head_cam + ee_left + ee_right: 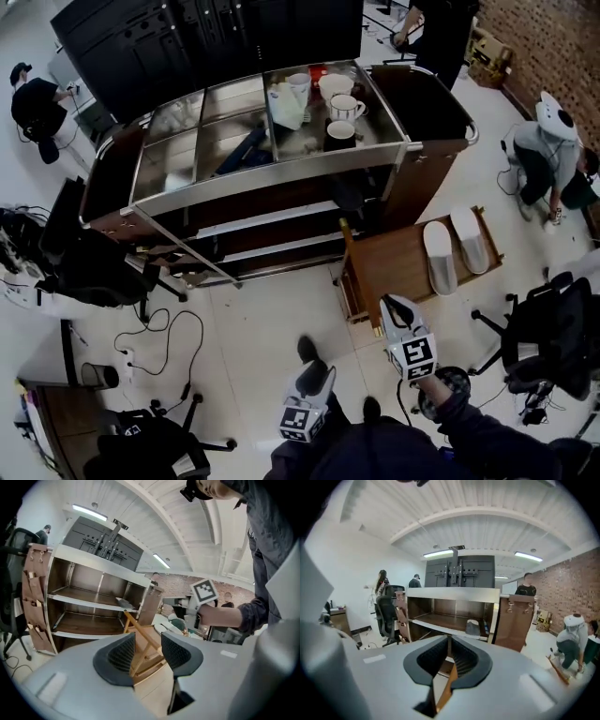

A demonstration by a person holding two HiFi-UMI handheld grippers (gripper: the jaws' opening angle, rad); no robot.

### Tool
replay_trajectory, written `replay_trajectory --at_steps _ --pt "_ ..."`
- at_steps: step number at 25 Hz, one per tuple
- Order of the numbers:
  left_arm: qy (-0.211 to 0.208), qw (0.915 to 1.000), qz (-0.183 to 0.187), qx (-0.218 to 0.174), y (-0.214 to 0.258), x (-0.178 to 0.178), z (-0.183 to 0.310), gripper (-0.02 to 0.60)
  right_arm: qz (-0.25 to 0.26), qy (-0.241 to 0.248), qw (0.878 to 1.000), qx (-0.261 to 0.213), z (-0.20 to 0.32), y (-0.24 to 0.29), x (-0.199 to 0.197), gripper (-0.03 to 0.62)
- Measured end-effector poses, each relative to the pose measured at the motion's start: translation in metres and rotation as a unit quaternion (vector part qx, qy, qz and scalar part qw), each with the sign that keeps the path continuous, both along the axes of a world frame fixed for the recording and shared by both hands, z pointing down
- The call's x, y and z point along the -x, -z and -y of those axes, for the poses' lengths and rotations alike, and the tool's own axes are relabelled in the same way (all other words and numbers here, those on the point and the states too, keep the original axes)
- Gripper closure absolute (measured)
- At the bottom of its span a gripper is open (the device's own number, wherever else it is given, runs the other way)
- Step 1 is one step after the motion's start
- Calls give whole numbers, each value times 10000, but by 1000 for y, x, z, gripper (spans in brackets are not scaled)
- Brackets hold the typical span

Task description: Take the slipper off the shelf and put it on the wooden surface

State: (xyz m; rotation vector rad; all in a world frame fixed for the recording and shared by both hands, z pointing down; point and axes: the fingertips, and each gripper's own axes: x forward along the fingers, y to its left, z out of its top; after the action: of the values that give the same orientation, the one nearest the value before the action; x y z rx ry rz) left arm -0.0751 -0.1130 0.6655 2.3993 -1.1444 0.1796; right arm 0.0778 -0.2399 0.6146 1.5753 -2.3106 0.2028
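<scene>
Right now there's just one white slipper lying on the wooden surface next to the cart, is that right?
Not quite. The head view shows two, not one: a white slipper and a second white slipper lie side by side on the wooden surface. The rest holds: it does stand next to the cart.

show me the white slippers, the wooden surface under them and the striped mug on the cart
white slippers [439, 255]: head view, middle of the one nearer the surface's centre
wooden surface [394, 264]: head view, bare top beside the slippers
striped mug [344, 107]: head view, its open top
</scene>
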Motion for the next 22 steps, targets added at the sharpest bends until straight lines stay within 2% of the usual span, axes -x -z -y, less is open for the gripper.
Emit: replay_trajectory --at_steps 3,5,8,11,15,22 --pt "37 9998 -40 -205 8 -45 -58 407 178 17 9998 84 -107 0 -39 569" --pt "229 9994 -57 -268 13 -69 -95 407 236 20 9995 216 -165 -4 -70 569" --pt "631 9977 75 -240 20 -85 -155 413 320 11 9988 358 -252 -5 -101 569" --pt "577 9978 141 -298 32 -110 -195 414 381 12 9984 420 -316 -10 -121 571" --pt "175 9984 206 -489 40 -139 -224 414 383 219 9980 454 -361 -16 -123 589" --pt "-248 9968 257 -716 57 -171 -252 417 288 388 9988 77 -377 11 -113 592"
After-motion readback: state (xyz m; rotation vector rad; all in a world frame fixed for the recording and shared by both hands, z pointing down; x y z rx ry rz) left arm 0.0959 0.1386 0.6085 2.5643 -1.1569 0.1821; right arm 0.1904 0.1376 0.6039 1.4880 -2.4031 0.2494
